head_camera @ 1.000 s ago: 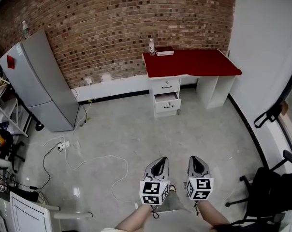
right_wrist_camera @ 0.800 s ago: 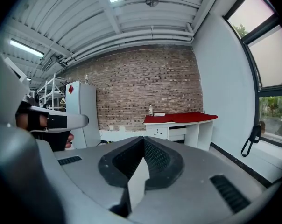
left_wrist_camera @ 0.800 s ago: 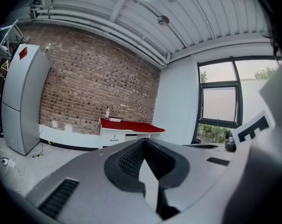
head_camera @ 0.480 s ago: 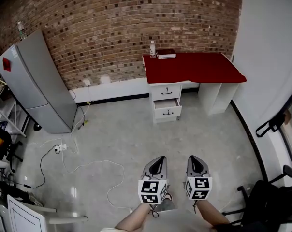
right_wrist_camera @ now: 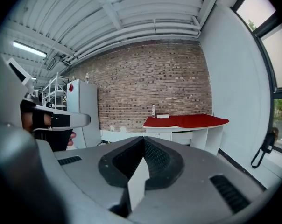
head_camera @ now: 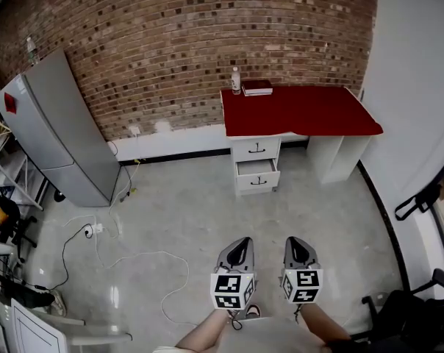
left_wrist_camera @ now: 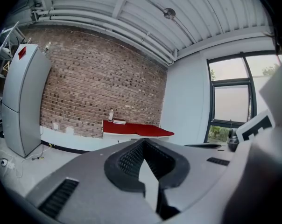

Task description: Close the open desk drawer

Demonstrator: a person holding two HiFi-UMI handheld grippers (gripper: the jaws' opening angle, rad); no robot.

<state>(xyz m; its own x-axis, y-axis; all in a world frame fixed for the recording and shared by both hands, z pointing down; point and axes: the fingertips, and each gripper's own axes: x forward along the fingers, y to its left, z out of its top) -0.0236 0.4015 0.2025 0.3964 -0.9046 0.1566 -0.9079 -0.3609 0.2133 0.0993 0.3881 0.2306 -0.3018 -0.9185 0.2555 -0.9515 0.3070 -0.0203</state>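
Grey plastic shapes fill the bottom of the head view: the left gripper (head_camera: 240, 245) and the right gripper (head_camera: 297, 243), held side by side at about the same height, each with a black-and-white marker cube at its near end. Bare forearms lead up to them from the lower edge. In each gripper's own view the dark ribbed fingers are pressed together to a point, with nothing caught between them.

Beneath and ahead lies a pale grey concrete floor (head_camera: 207, 197). White cables (head_camera: 145, 259) loop across it on the left.

Well apart from both grippers, across the open floor, a desk stands against the far wall. Its red tabletop (head_camera: 303, 112) rests on white supports. Under the tabletop's left end is a white pedestal with two drawers, one above the other. The upper drawer (head_camera: 256, 148) sits flush. The lower drawer (head_camera: 257, 176) is pulled partway out toward the room, so its white front with a small dark curved handle stands forward of the one above, and a strip of its shadowed inside shows behind the front.

On the tabletop's back left corner a small pale bottle (head_camera: 236, 79) stands upright, with a flat book (head_camera: 257, 87) just beside it.

To the left, a tall grey fridge (head_camera: 53, 131) stands against the brown brick wall (head_camera: 178, 43). A plain white wall closes the right side.
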